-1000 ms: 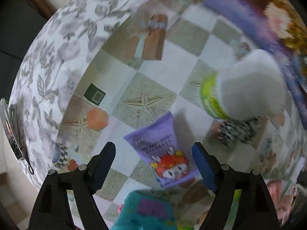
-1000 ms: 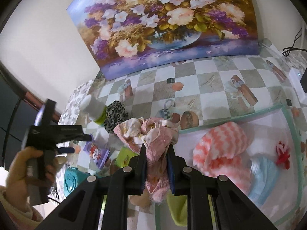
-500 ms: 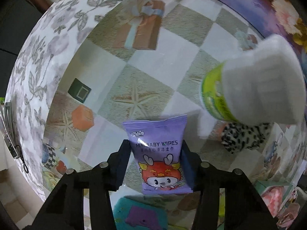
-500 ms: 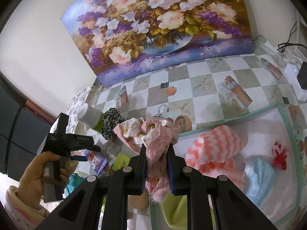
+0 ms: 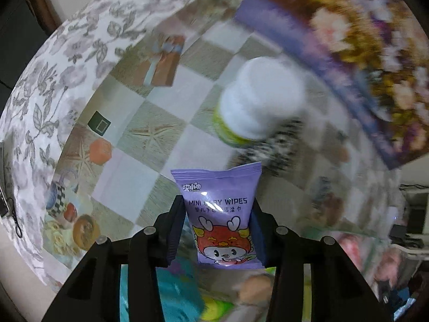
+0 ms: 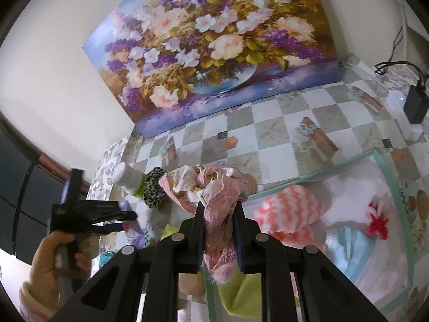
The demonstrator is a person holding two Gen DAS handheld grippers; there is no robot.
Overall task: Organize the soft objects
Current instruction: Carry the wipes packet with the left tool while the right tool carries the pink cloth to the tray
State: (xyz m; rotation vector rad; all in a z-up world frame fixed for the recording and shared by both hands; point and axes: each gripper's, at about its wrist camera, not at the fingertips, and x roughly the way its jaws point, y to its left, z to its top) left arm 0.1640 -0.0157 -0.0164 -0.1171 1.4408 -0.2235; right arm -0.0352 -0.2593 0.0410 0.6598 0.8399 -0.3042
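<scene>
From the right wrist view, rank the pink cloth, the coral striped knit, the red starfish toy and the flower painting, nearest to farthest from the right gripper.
1. pink cloth, pinched in the right gripper.
2. coral striped knit, just right, on the mat.
3. red starfish toy, farther right.
4. flower painting, against the back wall.

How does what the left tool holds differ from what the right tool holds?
The wipes pack in the left tool is a flat, smooth, purple printed packet; the pink cloth in the right tool is crumpled, floppy fabric. The pack stands stiff between the pads; the cloth bunches above and droops below them. Both are gripped and off the table.
</scene>
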